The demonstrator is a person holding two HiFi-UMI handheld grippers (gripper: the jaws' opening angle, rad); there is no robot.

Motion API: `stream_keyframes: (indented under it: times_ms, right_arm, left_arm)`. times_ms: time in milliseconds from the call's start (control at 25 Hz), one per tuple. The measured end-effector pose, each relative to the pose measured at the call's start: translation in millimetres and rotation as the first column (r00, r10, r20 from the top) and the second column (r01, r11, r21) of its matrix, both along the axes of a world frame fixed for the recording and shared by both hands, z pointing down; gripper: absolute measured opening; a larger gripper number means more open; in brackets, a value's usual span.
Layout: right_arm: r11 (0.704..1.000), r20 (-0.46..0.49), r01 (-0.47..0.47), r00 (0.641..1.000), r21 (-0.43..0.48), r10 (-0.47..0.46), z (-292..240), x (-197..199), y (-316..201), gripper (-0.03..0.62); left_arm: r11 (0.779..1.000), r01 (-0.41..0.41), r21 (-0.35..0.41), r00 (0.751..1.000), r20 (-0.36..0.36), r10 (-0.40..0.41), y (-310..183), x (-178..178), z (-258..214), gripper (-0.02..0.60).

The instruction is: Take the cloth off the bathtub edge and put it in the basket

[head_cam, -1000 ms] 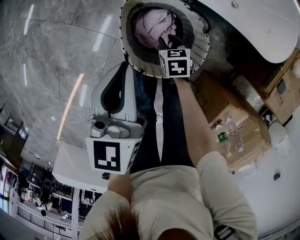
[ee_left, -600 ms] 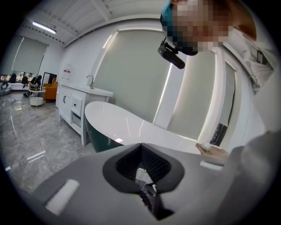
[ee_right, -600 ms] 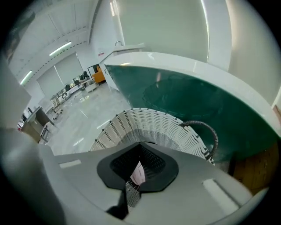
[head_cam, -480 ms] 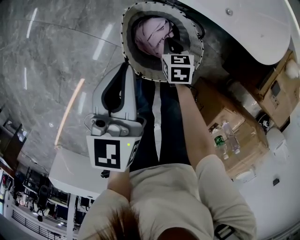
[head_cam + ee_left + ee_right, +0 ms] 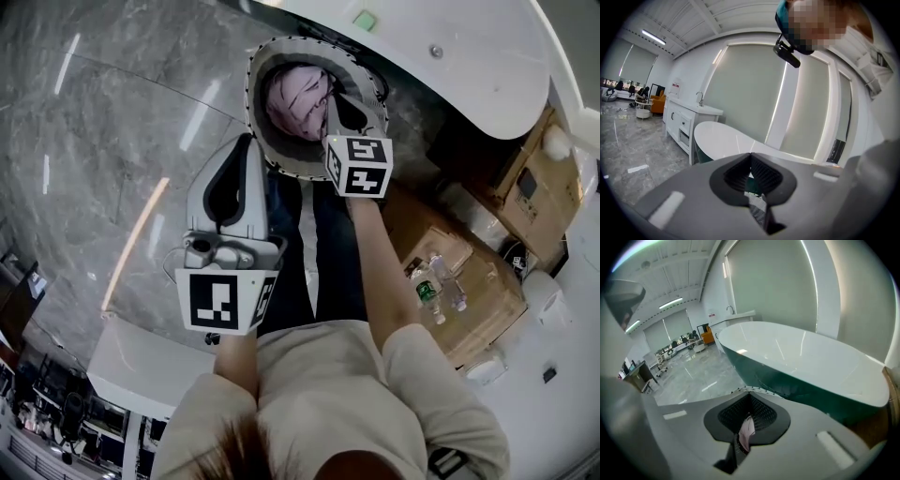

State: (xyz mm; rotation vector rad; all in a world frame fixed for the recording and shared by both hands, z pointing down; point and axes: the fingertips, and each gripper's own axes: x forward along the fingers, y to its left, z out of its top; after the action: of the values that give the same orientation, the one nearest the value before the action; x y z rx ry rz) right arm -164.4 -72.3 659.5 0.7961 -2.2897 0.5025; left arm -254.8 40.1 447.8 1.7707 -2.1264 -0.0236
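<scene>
Pink cloth (image 5: 298,98) is lying inside the basket (image 5: 251,103). The right gripper (image 5: 336,97), jaws now pressed together and empty, is rising clear above the basket. The left gripper (image 5: 247,141), likewise closed, is waiting beside the basket. The task looks finished.

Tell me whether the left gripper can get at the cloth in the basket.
Likely yes: the basket is open-topped, the cloth exposed, the left gripper near its rim; the right gripper above may crowd it.
</scene>
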Motion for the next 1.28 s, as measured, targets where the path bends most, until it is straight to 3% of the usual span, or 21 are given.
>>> stream_keyframes:
  times_ms: [840, 1280]
  right_arm:
    - [0.985, 0.187, -0.066, 0.982, 0.159, 0.036, -202, 27, 9, -0.002]
    - [0.970, 0.257, -0.096, 0.966, 0.222, 0.037, -289, 46, 28, -0.003]
  left_arm:
    - [0.984, 0.003, 0.179, 0.999, 0.037, -0.010, -14, -9, -123, 0.008]
    - [0.964, -0.068, 0.257, 0.997, 0.048, 0.057, -17, 0, -182, 0.008]
